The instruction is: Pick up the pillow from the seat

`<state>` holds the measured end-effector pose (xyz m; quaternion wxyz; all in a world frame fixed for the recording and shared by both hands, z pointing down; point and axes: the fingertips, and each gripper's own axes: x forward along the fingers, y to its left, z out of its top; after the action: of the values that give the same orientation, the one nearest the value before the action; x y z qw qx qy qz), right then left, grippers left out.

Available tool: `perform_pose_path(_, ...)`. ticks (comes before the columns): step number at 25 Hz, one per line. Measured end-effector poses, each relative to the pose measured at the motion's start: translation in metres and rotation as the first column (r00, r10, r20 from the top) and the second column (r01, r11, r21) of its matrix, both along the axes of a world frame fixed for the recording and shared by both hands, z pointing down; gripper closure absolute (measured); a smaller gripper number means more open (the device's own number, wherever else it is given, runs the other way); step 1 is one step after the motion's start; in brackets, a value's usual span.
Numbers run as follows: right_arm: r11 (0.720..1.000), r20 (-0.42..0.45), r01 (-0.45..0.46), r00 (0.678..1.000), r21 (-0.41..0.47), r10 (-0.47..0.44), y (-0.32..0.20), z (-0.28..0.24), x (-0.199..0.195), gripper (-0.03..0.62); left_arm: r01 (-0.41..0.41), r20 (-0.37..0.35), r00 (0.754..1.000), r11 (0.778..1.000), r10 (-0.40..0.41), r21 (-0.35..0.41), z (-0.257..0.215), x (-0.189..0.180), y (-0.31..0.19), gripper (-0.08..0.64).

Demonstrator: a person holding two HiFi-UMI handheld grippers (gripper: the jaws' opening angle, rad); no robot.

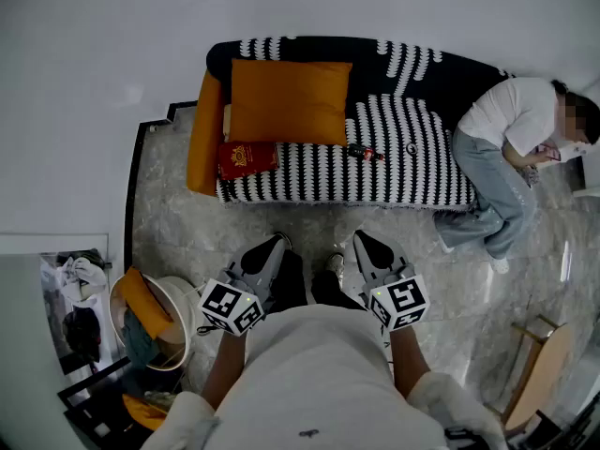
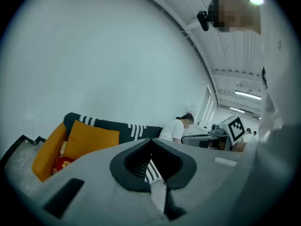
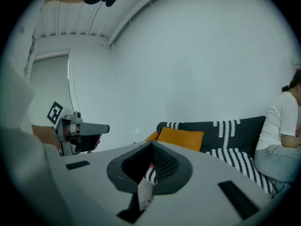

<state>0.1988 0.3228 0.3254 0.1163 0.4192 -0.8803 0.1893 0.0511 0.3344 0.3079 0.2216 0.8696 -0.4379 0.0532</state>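
An orange pillow (image 1: 291,99) leans upright against the backrest at the left end of a black-and-white striped sofa (image 1: 412,172). It also shows in the left gripper view as the pillow (image 2: 89,138) and in the right gripper view as the pillow (image 3: 181,139). My left gripper (image 1: 274,245) and right gripper (image 1: 362,243) hover side by side over the floor, well short of the sofa's front edge. Both point toward the sofa. The left gripper (image 2: 151,141) is shut and holds nothing. The right gripper (image 3: 151,144) is likewise shut and holds nothing.
An orange armrest (image 1: 204,131) closes the sofa's left end, with a red cushion-like item (image 1: 247,157) lying in front of the pillow. A small bottle (image 1: 366,153) lies mid-seat. A person (image 1: 506,148) sits at the right end. A basket (image 1: 155,319) stands lower left, wooden furniture (image 1: 542,364) lower right.
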Motion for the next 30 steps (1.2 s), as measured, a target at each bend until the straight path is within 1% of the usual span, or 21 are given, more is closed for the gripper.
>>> perform_pose_path(3,1.0,-0.004,0.005,1.0,0.002,-0.005,-0.003,0.003,0.0,0.586,0.007,0.013,1.0,1.0,-0.008,0.012,0.001,-0.001,0.0,0.548)
perform_pose_path(8,1.0,-0.022,0.016,1.0,0.005,-0.015,0.001,0.006,-0.005,0.586,0.023,0.011,1.0,1.0,-0.023,0.01,0.005,-0.008,0.005,0.549)
perform_pose_path(10,1.0,-0.007,0.024,1.0,0.001,-0.024,0.002,0.005,-0.009,0.586,0.033,0.012,0.999,0.999,-0.033,0.008,0.005,-0.011,0.007,0.549)
perform_pose_path(13,1.0,0.038,0.029,0.999,-0.003,-0.029,0.0,0.0,-0.016,0.586,0.043,0.012,0.999,0.999,-0.043,0.005,0.005,-0.016,0.006,0.548)
perform_pose_path(16,1.0,0.025,0.026,0.999,0.013,-0.026,-0.004,-0.003,-0.024,0.586,0.047,0.014,0.999,0.999,-0.047,0.008,0.005,-0.026,0.003,0.548)
perform_pose_path(19,1.0,0.019,0.02,1.0,0.023,-0.021,-0.011,-0.005,-0.034,0.586,0.046,0.011,0.999,0.999,-0.046,0.013,0.004,-0.037,-0.004,0.548)
perform_pose_path(23,0.999,-0.037,0.004,0.999,0.037,-0.003,-0.029,-0.006,-0.048,0.586,0.029,0.025,0.999,1.0,-0.029,-0.001,0.007,-0.054,-0.022,0.548)
perform_pose_path(25,0.999,-0.049,-0.002,0.999,0.046,0.004,-0.04,-0.009,-0.058,0.586,0.016,0.024,1.0,1.0,-0.016,-0.003,0.006,-0.064,-0.032,0.548)
perform_pose_path(30,0.997,0.006,0.029,1.0,0.073,-0.029,-0.065,-0.031,-0.092,0.586,0.012,0.009,1.0,1.0,-0.013,0.025,-0.002,-0.095,-0.06,0.548)
